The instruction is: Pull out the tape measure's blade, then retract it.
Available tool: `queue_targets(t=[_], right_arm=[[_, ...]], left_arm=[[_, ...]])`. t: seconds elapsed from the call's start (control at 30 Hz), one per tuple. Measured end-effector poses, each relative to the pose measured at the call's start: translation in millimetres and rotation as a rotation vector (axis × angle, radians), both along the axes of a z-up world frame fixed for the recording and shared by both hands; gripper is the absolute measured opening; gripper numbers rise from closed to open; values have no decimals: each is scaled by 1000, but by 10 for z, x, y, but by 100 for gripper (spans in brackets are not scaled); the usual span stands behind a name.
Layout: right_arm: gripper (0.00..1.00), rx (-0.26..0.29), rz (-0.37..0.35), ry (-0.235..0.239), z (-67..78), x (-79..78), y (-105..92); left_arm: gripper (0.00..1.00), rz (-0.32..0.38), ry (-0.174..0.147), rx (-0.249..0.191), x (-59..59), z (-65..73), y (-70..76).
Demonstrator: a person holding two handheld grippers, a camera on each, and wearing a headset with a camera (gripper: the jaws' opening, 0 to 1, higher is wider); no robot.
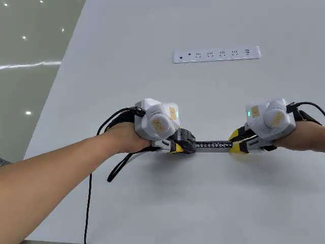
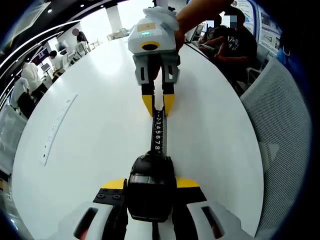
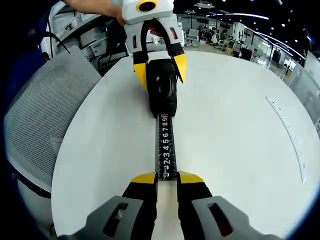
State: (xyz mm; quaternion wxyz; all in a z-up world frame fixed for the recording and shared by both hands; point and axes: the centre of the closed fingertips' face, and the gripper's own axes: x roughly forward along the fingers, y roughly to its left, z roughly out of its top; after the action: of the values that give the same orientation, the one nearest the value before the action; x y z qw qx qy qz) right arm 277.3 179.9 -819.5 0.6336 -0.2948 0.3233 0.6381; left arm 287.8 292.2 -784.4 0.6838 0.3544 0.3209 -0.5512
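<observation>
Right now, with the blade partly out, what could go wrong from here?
1. The right hand-held gripper pinches just the very end of the blade. If that slips, the blade would likely snap back into the tape measure case.
2. The left hand-held gripper clamps the case by its sides alone, so a harder pull might tug it loose.
</observation>
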Motion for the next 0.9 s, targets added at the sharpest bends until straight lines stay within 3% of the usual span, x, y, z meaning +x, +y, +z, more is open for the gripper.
queue_targets(t=[0.9], right_arm=[[10, -35, -35, 12, -22, -9, -444]], left_arm=[[30, -7, 2, -1, 1, -6, -1]])
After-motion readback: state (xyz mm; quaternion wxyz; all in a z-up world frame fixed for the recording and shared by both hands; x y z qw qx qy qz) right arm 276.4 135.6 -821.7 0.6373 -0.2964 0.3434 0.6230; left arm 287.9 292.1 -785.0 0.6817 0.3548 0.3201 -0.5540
